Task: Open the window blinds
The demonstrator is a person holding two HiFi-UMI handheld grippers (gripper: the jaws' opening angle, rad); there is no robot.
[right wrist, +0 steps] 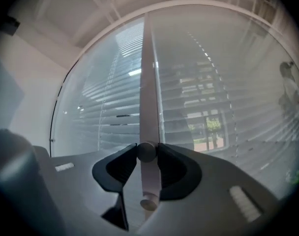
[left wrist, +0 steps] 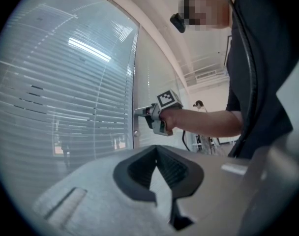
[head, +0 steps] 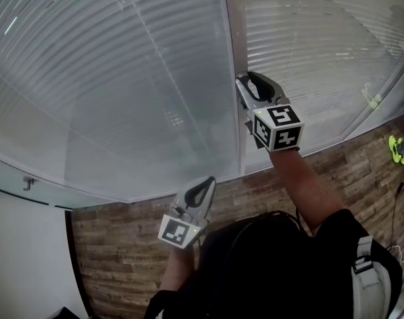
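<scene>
Pale slatted blinds [head: 122,78] hang behind glass on both sides of a grey vertical frame post [head: 234,45]. In the right gripper view a small round knob [right wrist: 146,151] sticks out of the post [right wrist: 148,82], and my right gripper [right wrist: 147,154] is shut on it, one pad pressing each side. A second knob [right wrist: 149,201] sits lower on the post. In the head view my right gripper [head: 244,84] reaches the post with the arm stretched out. My left gripper [head: 206,181] hangs back near my body, jaws together and holding nothing [left wrist: 157,147]. The slats let some daylight through.
Wood-plank floor [head: 122,244] runs along the foot of the glass. A small metal fitting [head: 29,181] sits low on the left pane beside a white wall [head: 22,258]. A bright green object [head: 396,148] lies on the floor at right. Another person [left wrist: 198,104] stands far off.
</scene>
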